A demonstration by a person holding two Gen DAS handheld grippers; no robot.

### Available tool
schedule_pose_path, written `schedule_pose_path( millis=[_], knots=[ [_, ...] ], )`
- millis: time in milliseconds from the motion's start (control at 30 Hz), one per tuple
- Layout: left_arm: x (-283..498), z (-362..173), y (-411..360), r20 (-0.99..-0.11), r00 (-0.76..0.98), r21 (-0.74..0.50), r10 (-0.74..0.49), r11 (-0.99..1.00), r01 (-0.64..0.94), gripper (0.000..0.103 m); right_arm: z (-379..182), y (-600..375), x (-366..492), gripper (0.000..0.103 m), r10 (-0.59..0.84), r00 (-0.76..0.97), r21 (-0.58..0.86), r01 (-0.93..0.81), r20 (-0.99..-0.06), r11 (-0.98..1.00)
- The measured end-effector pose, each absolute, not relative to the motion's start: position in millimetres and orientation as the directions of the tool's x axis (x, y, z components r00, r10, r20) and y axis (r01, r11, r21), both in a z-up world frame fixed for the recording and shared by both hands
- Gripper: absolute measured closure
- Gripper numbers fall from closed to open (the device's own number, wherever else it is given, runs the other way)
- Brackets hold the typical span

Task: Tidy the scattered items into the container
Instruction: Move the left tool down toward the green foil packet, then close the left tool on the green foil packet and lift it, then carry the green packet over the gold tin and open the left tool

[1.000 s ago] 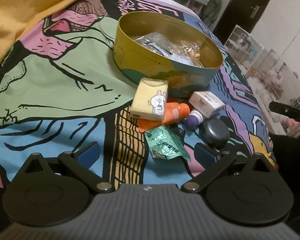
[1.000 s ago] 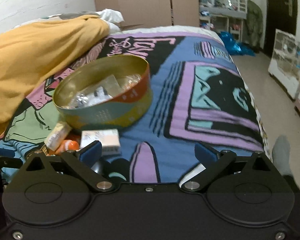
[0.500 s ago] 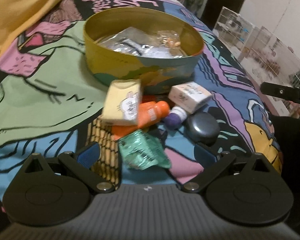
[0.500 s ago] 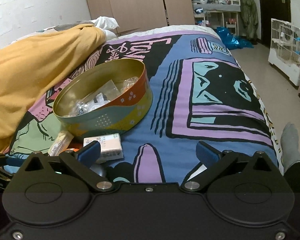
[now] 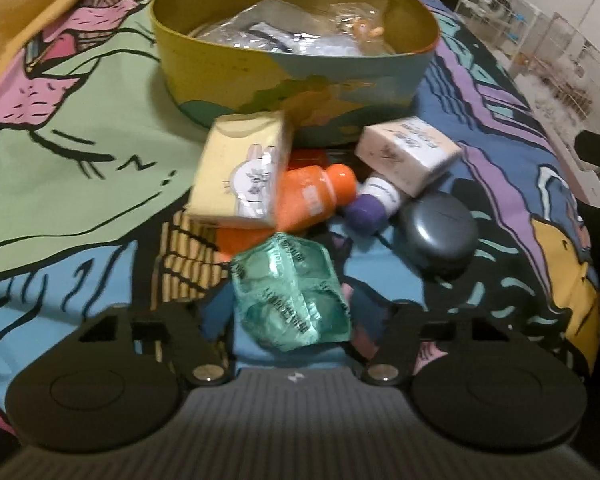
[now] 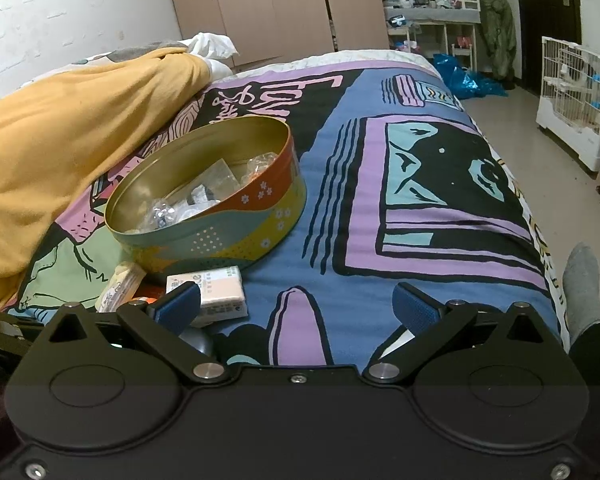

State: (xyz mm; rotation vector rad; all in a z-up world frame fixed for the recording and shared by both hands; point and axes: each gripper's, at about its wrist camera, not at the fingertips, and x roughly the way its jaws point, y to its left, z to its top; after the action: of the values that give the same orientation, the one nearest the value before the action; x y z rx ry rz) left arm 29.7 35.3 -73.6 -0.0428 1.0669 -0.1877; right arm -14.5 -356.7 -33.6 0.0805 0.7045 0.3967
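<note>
A round decorated tin (image 5: 292, 80) with clear bags inside stands on the patterned bedspread. In front of it lie a yellow tissue pack (image 5: 240, 176), an orange bottle (image 5: 316, 196), a purple-capped bottle (image 5: 374, 204), a white box (image 5: 408, 152) and a dark round case (image 5: 440, 236). Nearest me is a crumpled green packet (image 5: 292, 292). My left gripper (image 5: 290, 316) points down at it, jaws closing, one finger on each side of the packet, which keeps its shape. My right gripper (image 6: 296, 308) hovers open over the bed with nothing in it, right of the tin (image 6: 220, 236).
A yellow blanket (image 6: 60, 140) is heaped on the bed's left side. The bed's right edge drops to the floor, where a person's socked foot (image 6: 584, 284) shows. A white pet cage (image 6: 576, 96) stands by the far wall.
The left gripper has moved forward and down over the pile, so the green packet now lies between its fingers, and the fingers have come closer together. The right gripper has barely shifted.
</note>
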Motion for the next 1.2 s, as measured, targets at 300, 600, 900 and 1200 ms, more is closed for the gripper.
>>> schedule_pose_path(
  millis=[300,600,900,1200],
  knots=[
    [25,-70,45,-0.86,0.49,-0.101,-0.14,0.989,0.104,0.074,-36,-354,-15,0.0,0.375,0.688,0.193,-0.33,-0.621,0.924],
    [9,-53,60,-0.843,0.525,-0.106,-0.116,0.993,0.05,0.085,-38,-353,-14,0.0,0.376,0.681,0.191,-0.334,-0.628,0.923],
    [0,-27,71,-0.819,0.564,-0.11,-0.107,0.994,0.029,0.085,-42,-348,-12,0.0,0.382,0.664,0.186,-0.348,-0.643,0.919],
    [-3,-5,75,-0.792,0.603,-0.095,-0.089,0.995,0.022,0.085,-44,-346,-11,0.0,0.384,0.651,0.184,-0.355,-0.655,0.917]
  ],
)
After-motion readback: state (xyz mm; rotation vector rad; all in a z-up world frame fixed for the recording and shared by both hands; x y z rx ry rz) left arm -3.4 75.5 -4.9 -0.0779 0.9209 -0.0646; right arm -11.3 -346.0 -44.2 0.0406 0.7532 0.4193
